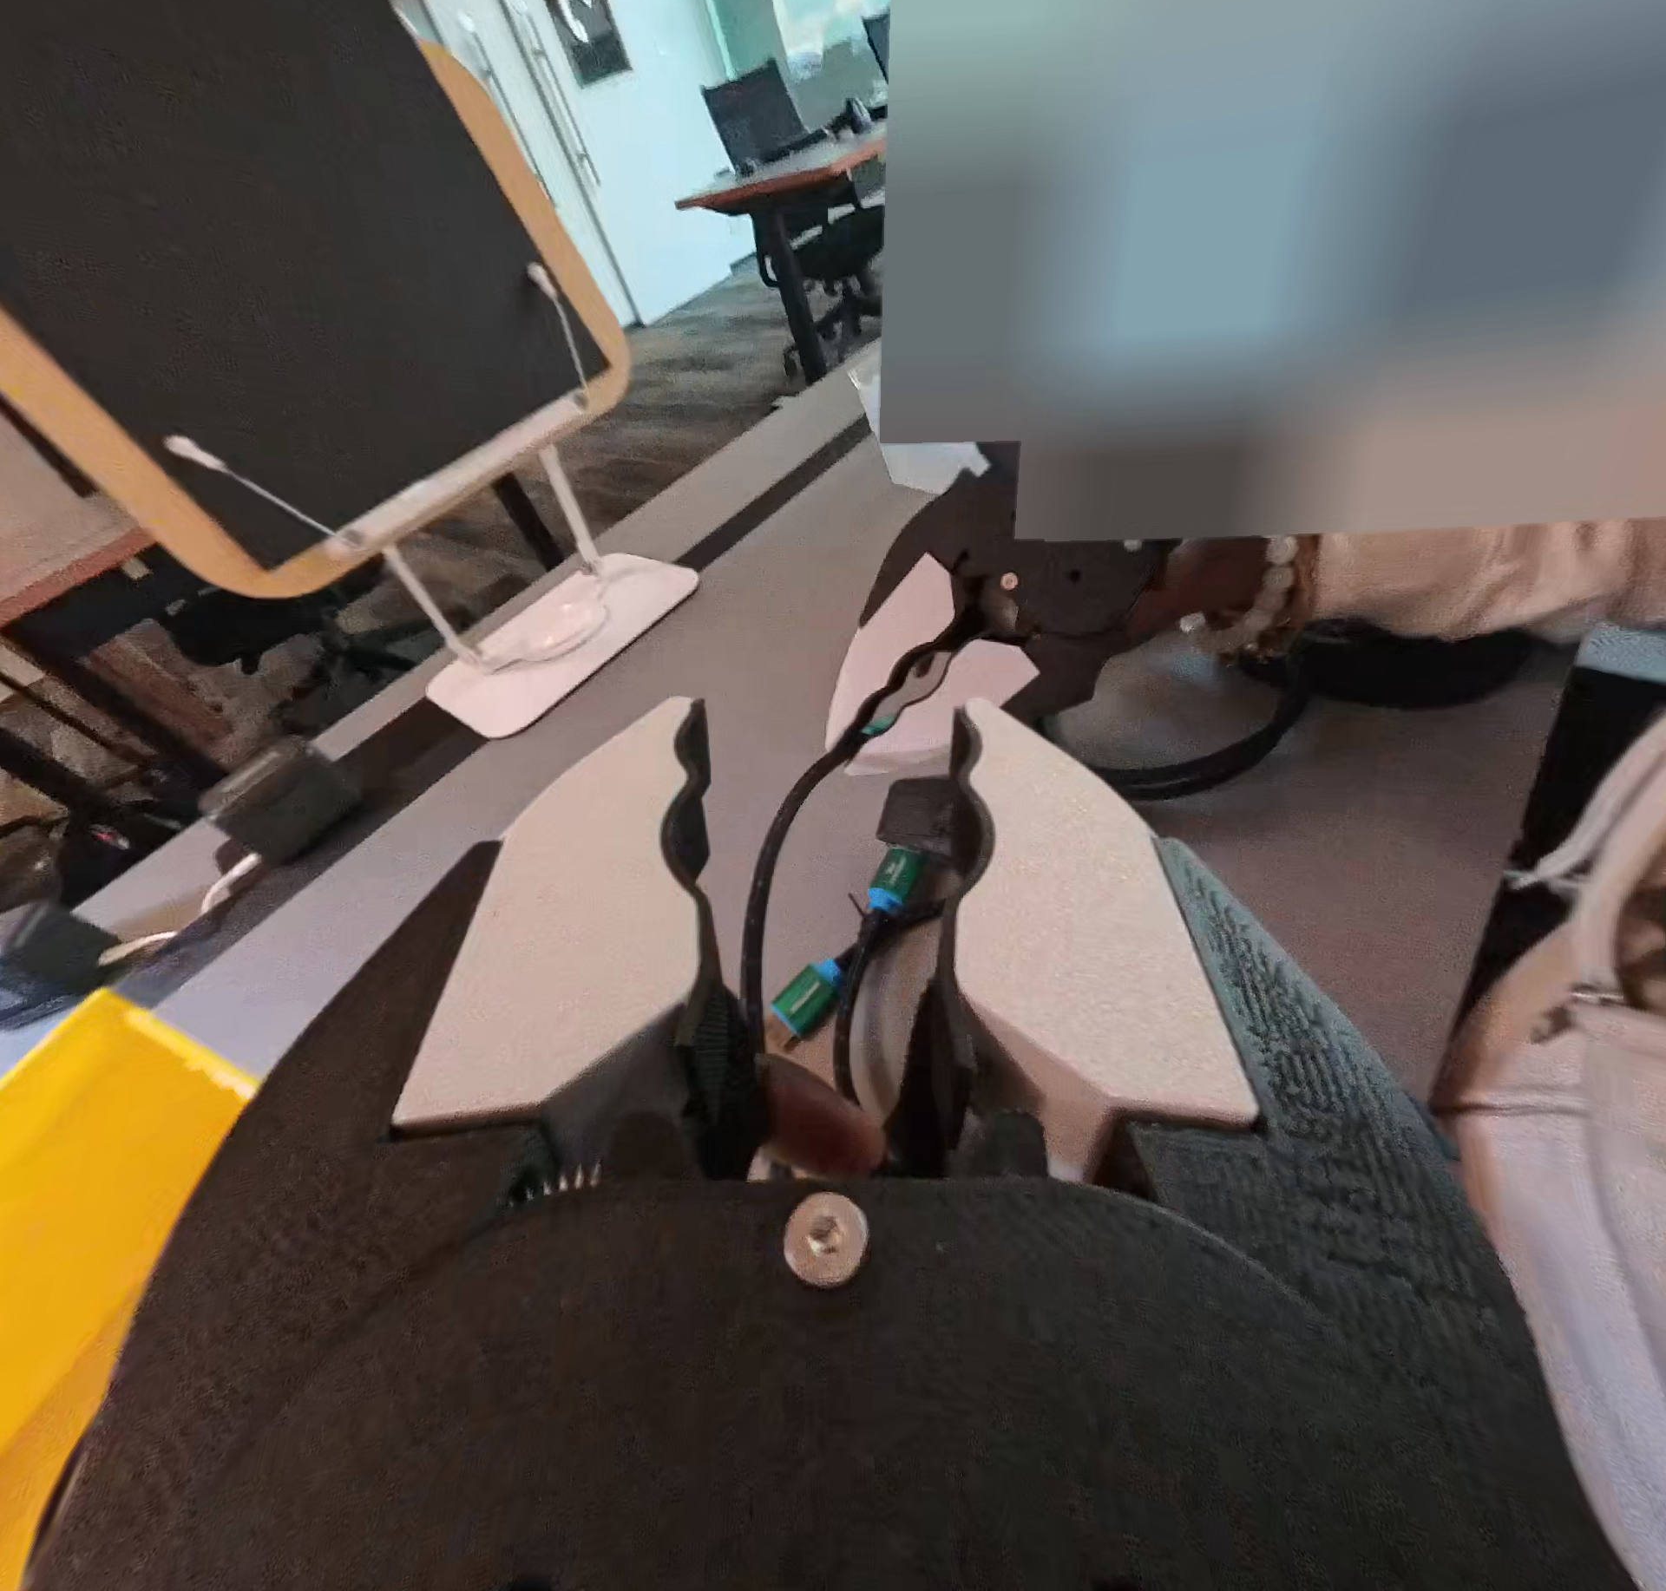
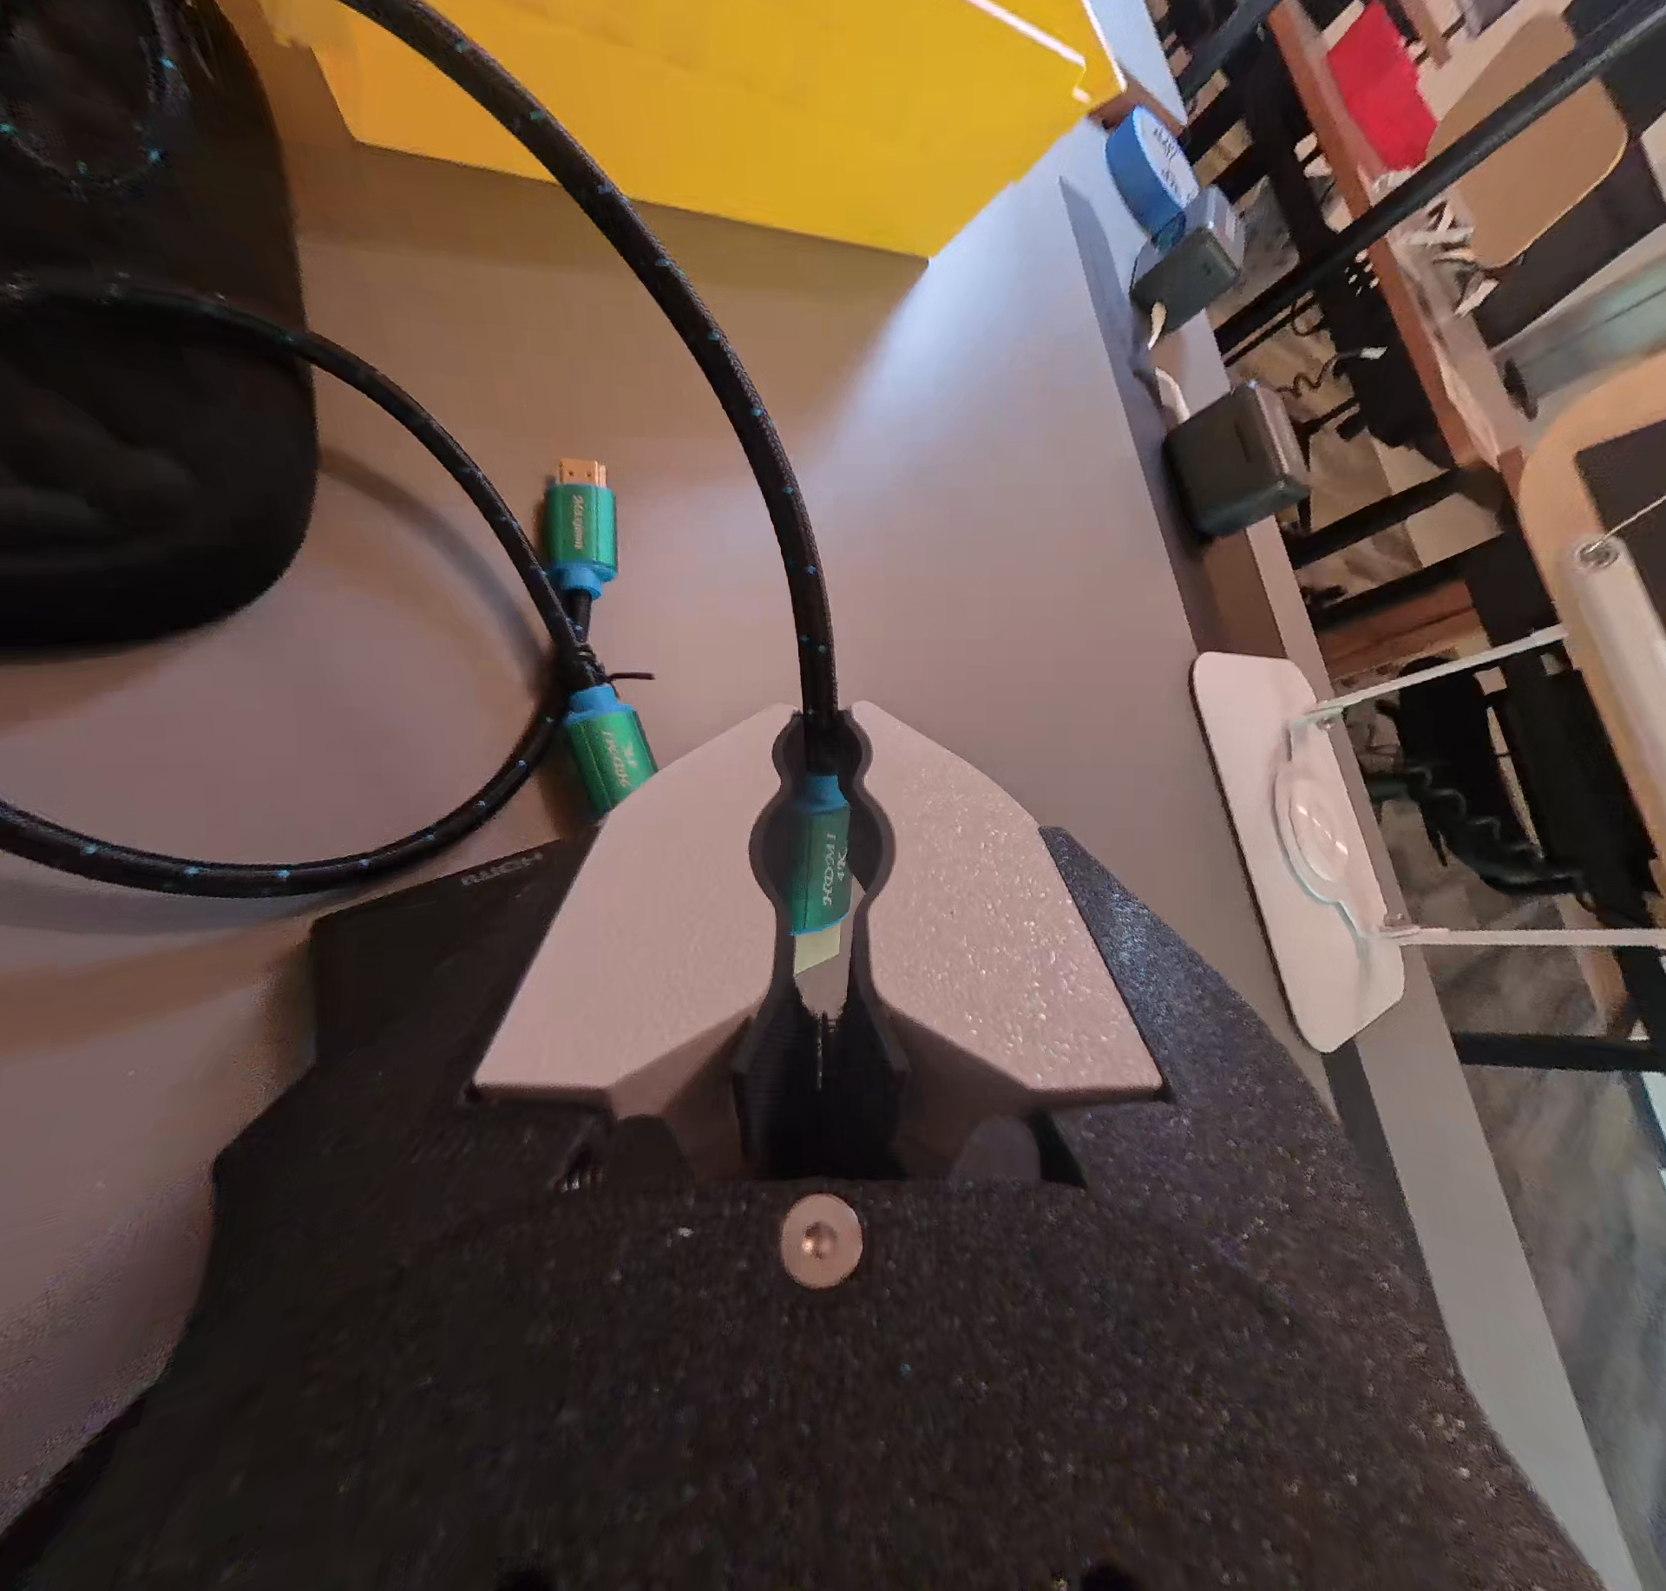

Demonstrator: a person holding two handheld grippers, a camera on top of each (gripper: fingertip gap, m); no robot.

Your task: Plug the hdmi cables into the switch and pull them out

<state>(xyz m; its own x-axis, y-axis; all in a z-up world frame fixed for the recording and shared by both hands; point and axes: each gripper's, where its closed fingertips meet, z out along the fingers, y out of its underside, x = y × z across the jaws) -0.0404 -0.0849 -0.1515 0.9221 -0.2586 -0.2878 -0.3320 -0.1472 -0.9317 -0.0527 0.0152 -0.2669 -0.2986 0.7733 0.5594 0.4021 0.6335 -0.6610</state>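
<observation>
My right gripper is shut on a green HDMI plug, whose gold tip points back toward the camera. Its black braided cable arcs up and to the left. The black switch lies on the table, partly under my left finger. A second green plug lies with its end at the switch; whether it is seated is hidden. A third plug lies loose. My left gripper is open and empty above the switch and both plugs. The right gripper shows beyond it.
A yellow bin stands at the table's far side, and a black bag beside it. A black sign on a clear stand with a white base stands near the edge. Black adapters sit there too. A person's braceleted wrist holds the right gripper. Left tips to right tips: about 15 cm. My left tips are about 20 cm from the switch, my right tips only 6 cm.
</observation>
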